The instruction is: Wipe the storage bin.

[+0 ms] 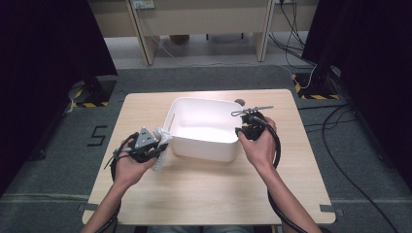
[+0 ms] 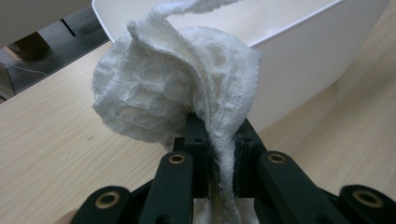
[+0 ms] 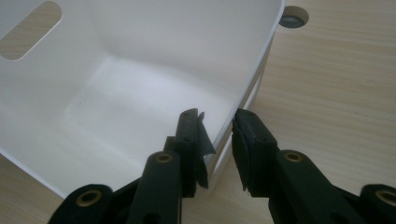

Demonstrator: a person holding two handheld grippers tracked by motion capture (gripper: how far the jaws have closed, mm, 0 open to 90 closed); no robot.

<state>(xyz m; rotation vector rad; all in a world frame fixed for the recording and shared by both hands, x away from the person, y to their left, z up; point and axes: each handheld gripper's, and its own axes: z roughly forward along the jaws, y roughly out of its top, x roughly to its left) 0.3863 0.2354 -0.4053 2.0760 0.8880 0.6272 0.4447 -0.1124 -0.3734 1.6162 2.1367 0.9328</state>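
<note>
Left claw [image 2: 219, 154] clenched on white cloth [image 2: 177, 88] — right claw [image 3: 219, 144] loosely astride tub [image 1: 204, 128] rim.

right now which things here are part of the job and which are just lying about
In the job:
white cloth, clamped in the left hand-held gripper
white tub, right hand-held gripper straddling its wall

Lying about:
round hole in the table
cables on the floor
</note>
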